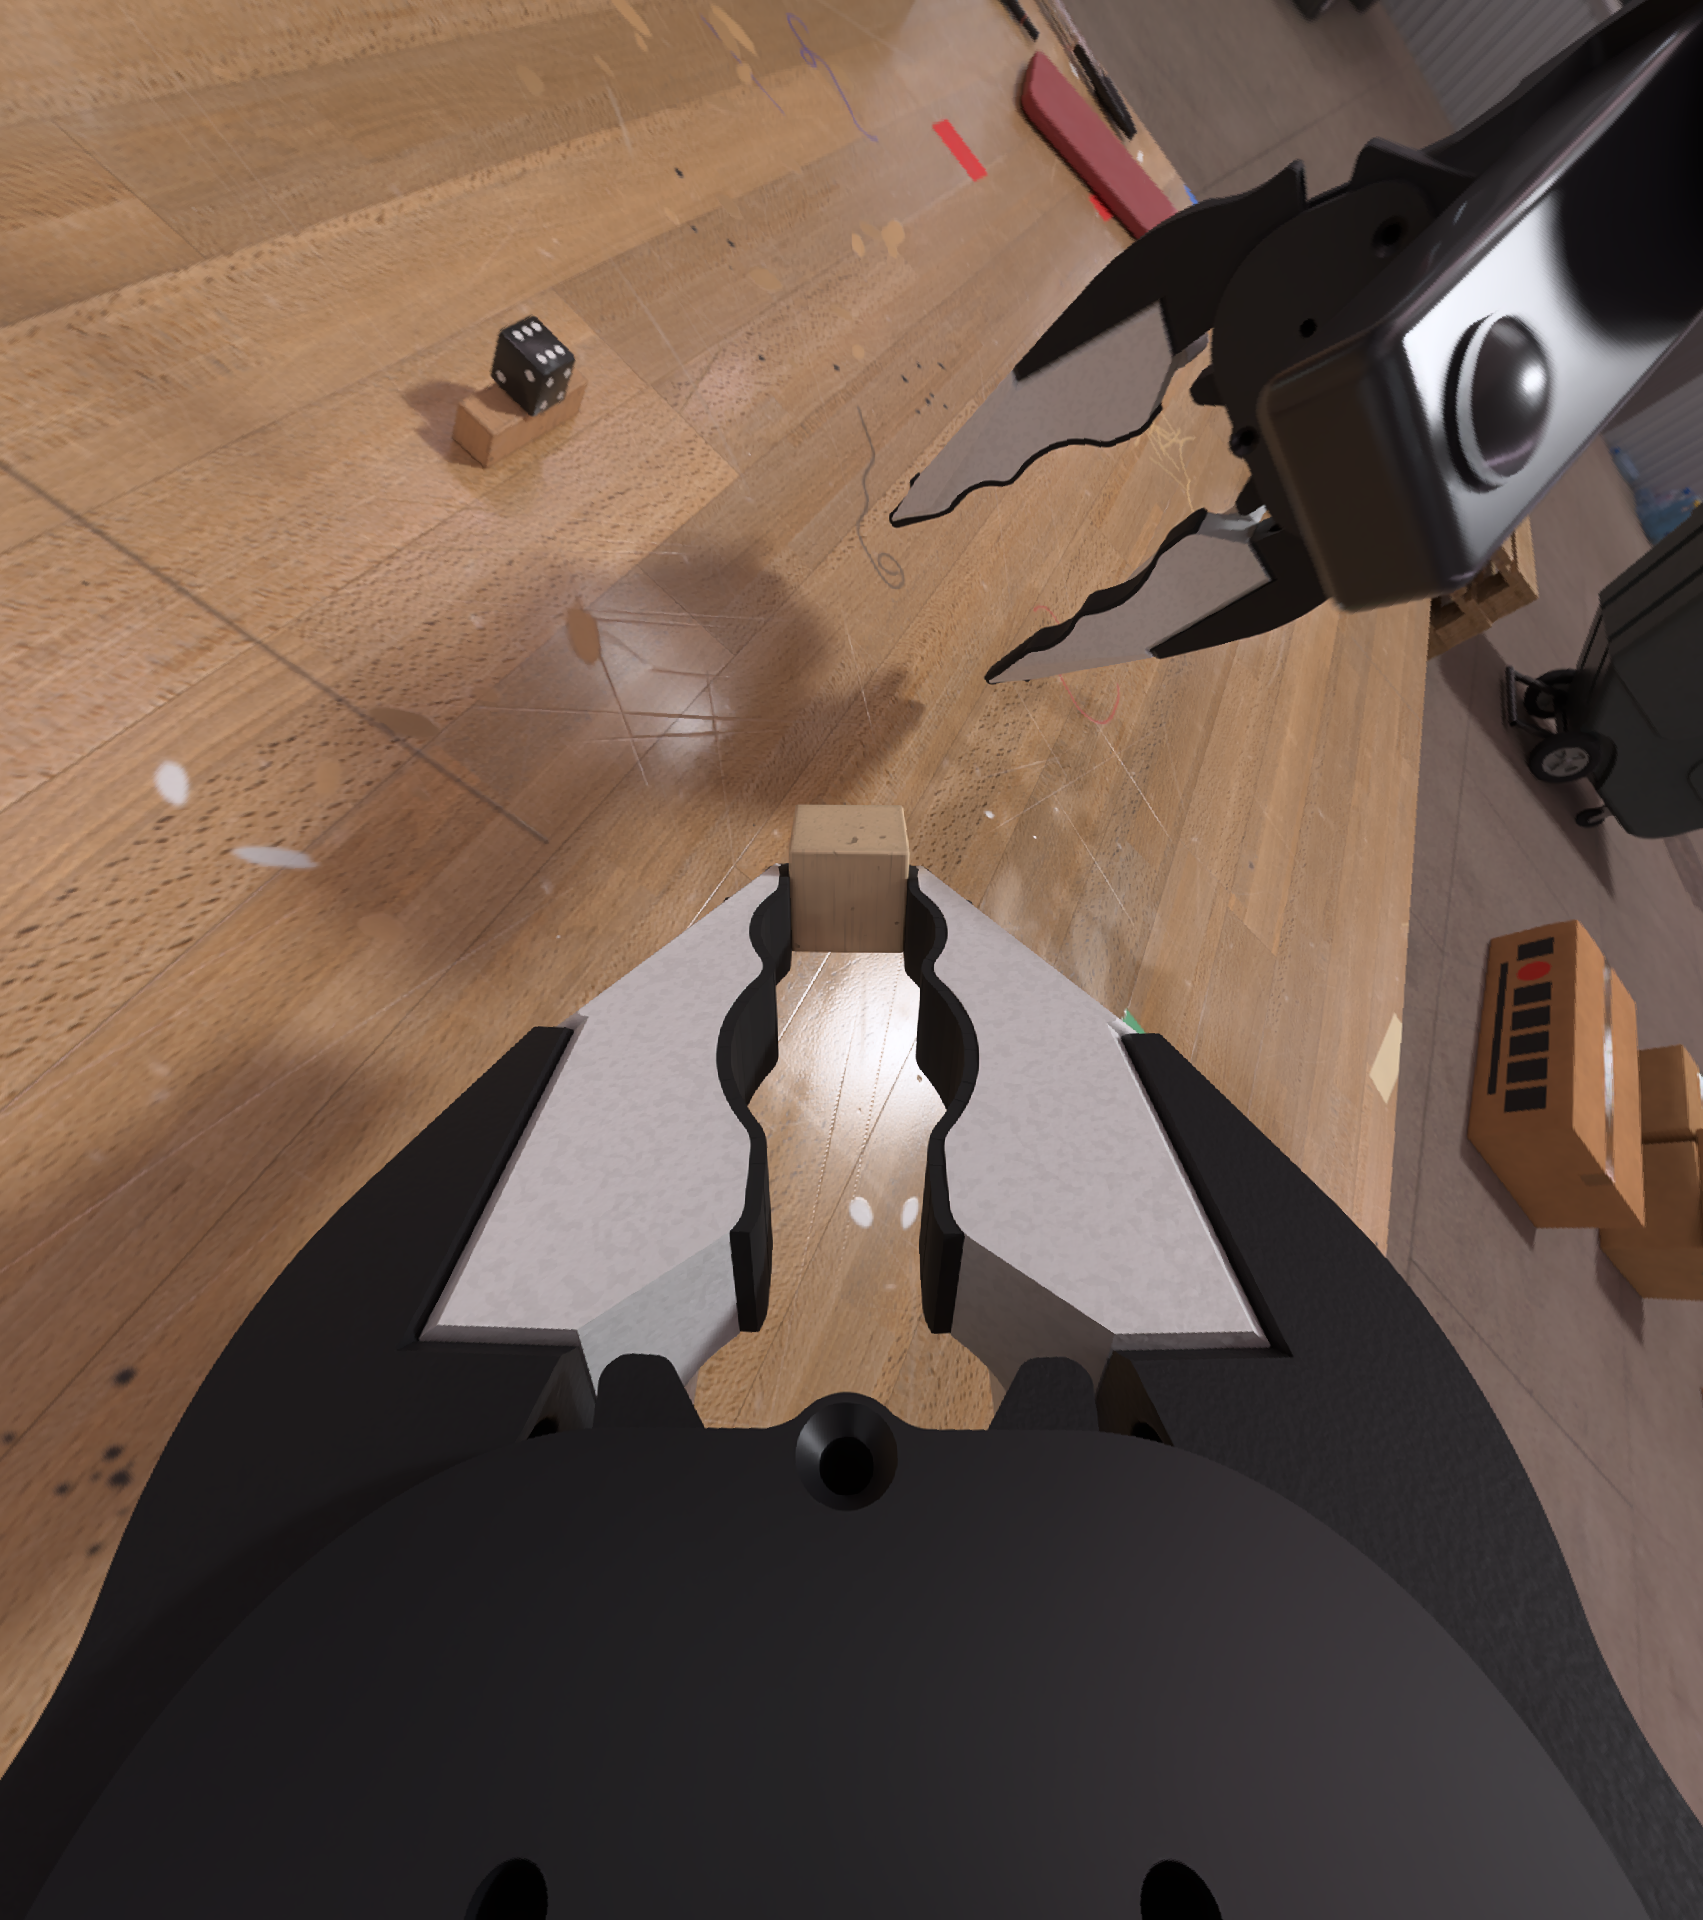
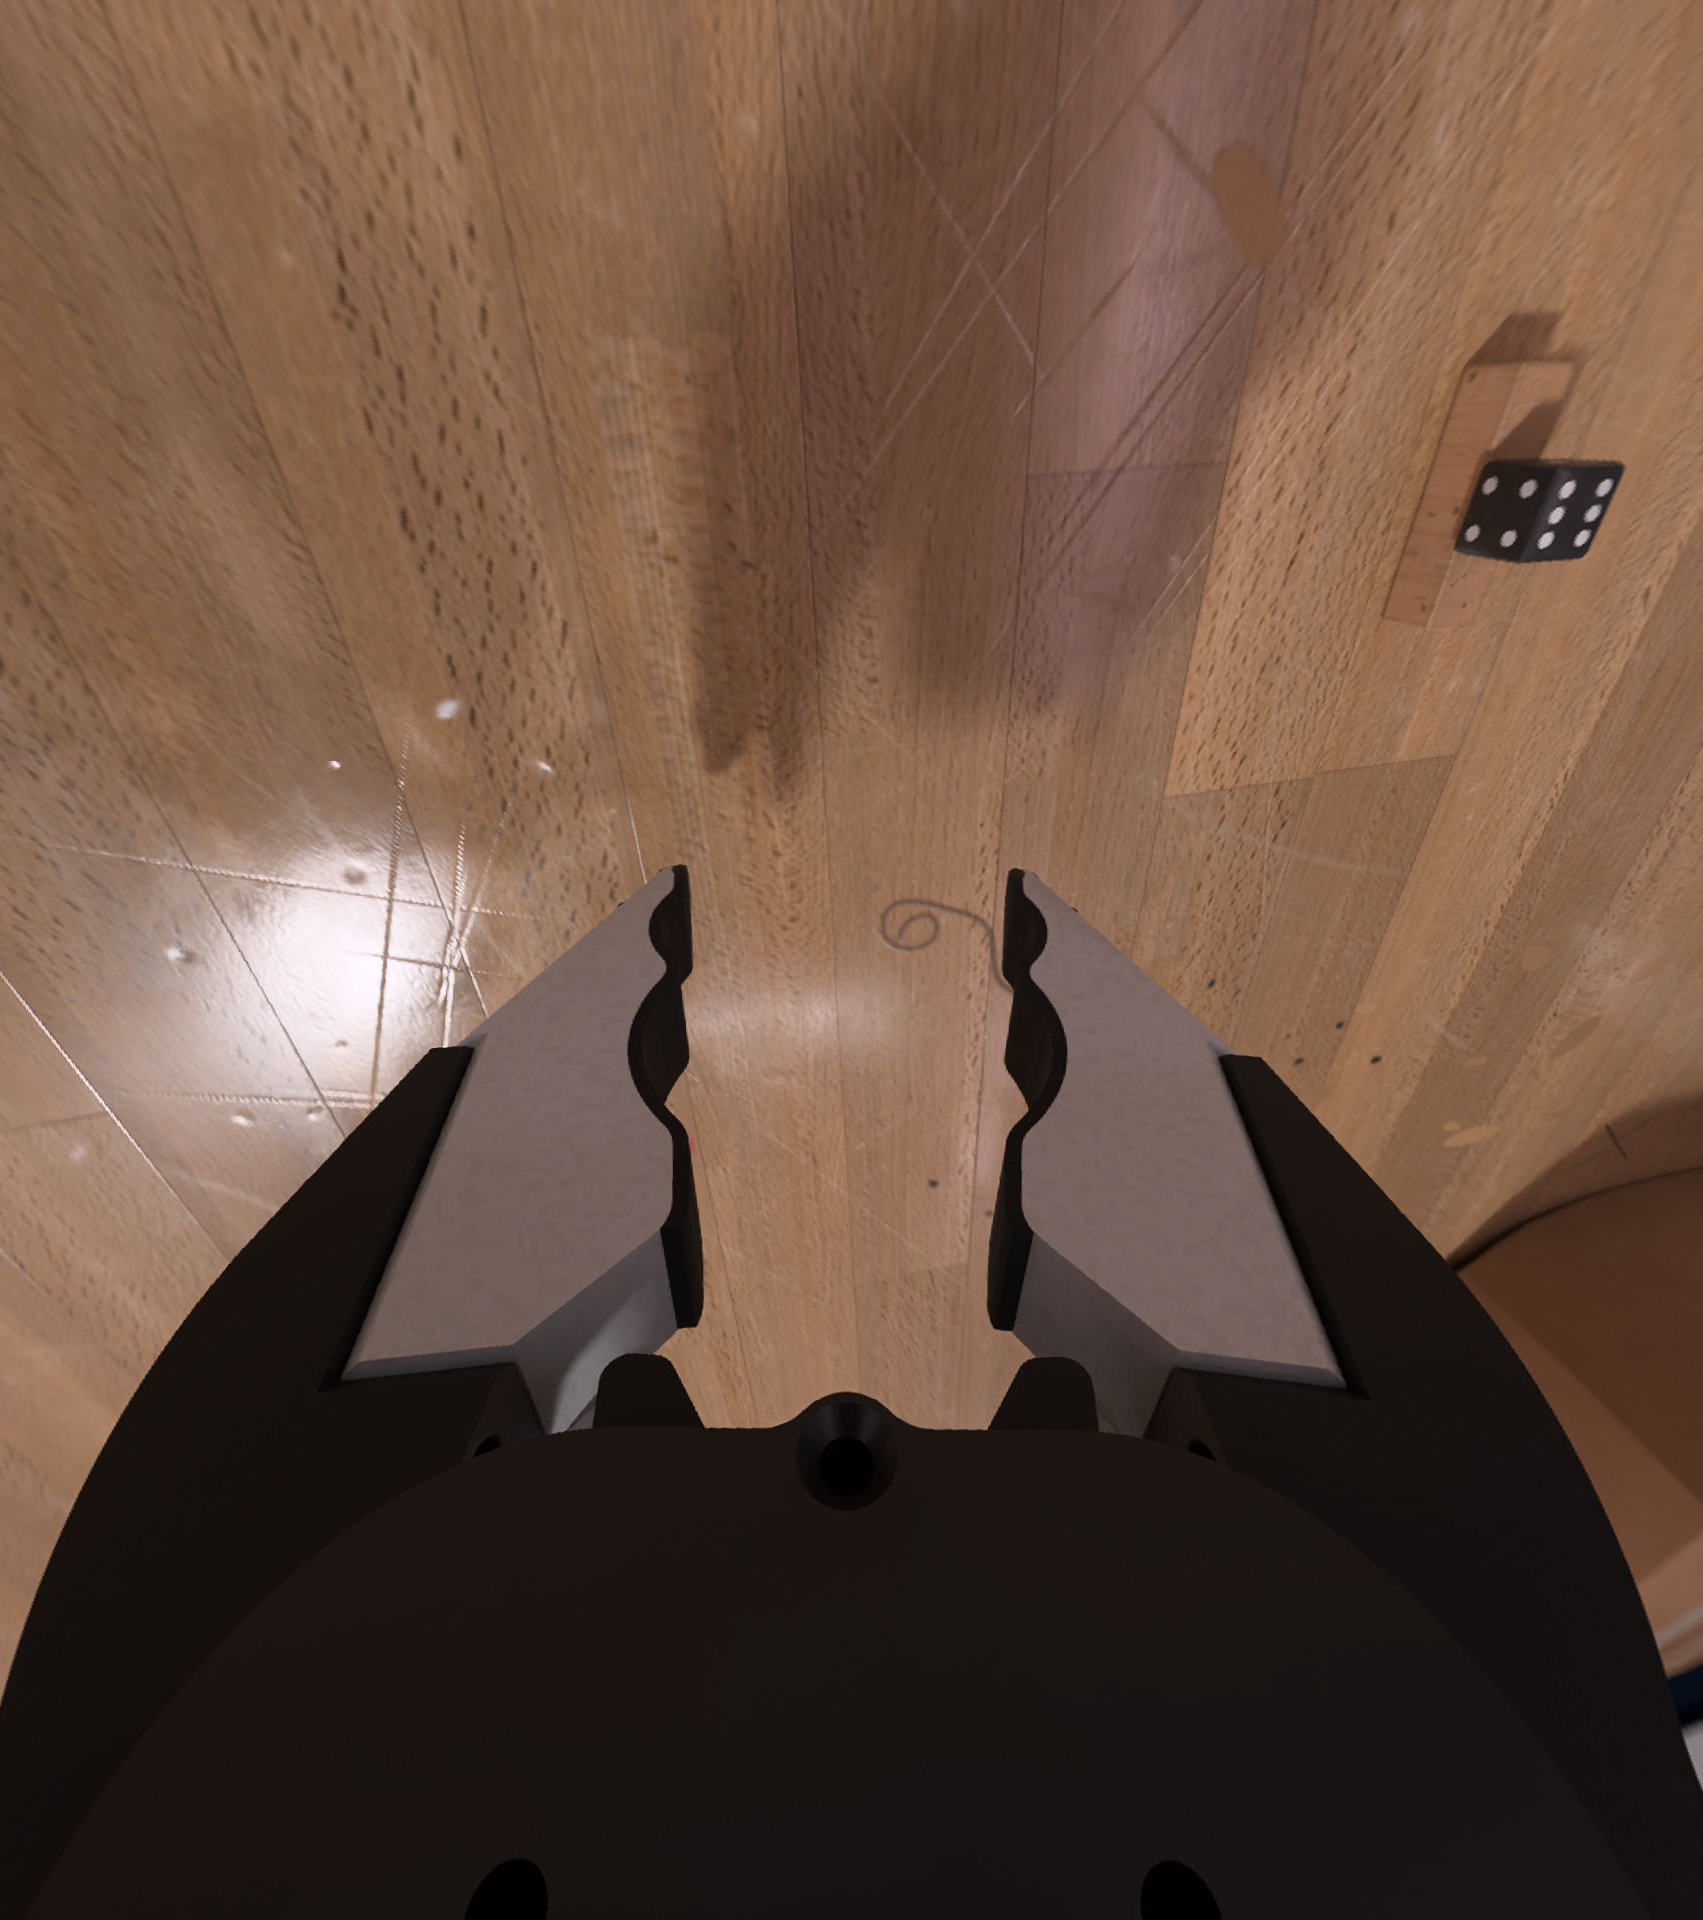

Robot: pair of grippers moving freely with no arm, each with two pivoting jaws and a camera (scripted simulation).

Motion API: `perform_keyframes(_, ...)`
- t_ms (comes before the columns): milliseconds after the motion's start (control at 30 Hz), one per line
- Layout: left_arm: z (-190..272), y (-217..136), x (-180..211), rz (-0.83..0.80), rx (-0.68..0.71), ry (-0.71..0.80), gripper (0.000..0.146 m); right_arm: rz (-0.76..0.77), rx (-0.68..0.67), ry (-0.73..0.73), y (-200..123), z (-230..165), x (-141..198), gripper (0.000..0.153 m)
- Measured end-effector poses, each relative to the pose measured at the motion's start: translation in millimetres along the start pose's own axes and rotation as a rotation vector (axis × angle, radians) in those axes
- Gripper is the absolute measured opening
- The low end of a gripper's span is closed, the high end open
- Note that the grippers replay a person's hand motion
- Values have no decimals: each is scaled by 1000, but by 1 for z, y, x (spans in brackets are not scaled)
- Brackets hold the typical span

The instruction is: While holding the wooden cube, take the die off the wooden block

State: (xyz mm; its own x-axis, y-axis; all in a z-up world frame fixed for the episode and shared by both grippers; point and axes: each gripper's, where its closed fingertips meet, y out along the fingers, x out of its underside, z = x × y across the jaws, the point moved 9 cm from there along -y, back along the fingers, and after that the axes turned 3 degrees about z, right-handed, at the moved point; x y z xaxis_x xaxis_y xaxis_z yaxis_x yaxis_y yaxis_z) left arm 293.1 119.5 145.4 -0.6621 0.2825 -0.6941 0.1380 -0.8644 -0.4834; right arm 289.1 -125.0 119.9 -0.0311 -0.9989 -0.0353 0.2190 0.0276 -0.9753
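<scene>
My left gripper (image 1: 847, 883) is shut on a pale wooden cube (image 1: 847, 878), held at its fingertips above the wooden table. A black die (image 1: 532, 364) with white pips sits on a small wooden block (image 1: 504, 428) at the far left of the left wrist view. My right gripper (image 1: 946, 597) hangs open and empty at the upper right there, well to the right of the die. In the right wrist view the right gripper (image 2: 847, 894) is open over bare table, with the die (image 2: 1538, 511) on the block (image 2: 1460, 488) at the upper right.
The table's edge runs along the right of the left wrist view. Beyond it lie cardboard boxes (image 1: 1553, 1081) and a dark wheeled bin (image 1: 1699, 675) on the floor. A red pad (image 1: 1086, 135) lies at the table's far end.
</scene>
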Motion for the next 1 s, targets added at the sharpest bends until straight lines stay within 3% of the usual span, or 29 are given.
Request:
perform_keyframes(67, -1, -4, 0, 15, -5, -2, 20, -73, -7, -32, 0, 3, -4, 70)
perform_keyframes(167, -4, -13, -3, 42, -19, -3, 20, -30, -136, -47, -17, 4, -9, 76)
perform_keyframes(233, -6, -19, -4, 61, -18, -9, 20, -6, -120, -48, -32, 11, -9, 79)
perform_keyframes(300, -8, -22, -5, 71, -17, -20, 20, -13, -23, -79, -38, 24, -7, 93)
perform_keyframes(433, -11, -22, -5, 71, -13, -26, 20, -67, 49, -242, -24, 35, -14, 116)
perform_keyframes(500, -11, -23, -6, 73, -16, -27, 20, -79, 2, -300, -10, 38, -17, 116)
perform_keyframes(600, -12, -25, -7, 80, -25, -28, 20, -125, -64, -357, 15, 48, -20, 96)
perform_keyframes(700, -15, -30, -8, 93, -38, -33, 20, -110, -100, -366, 31, 60, -26, 90)
perform_keyframes(800, -19, -36, -10, 111, -44, -45, 20, -48, -102, -379, 27, 65, -34, 88)
perform_keyframes(900, -22, -39, -11, 122, -41, -54, 20, -22, -297, -300, 14, 64, -37, 80)
perform_keyframes(1000, -22, -42, -13, 132, -36, -57, 20, 61, -368, -226, -8, 68, -36, 91)
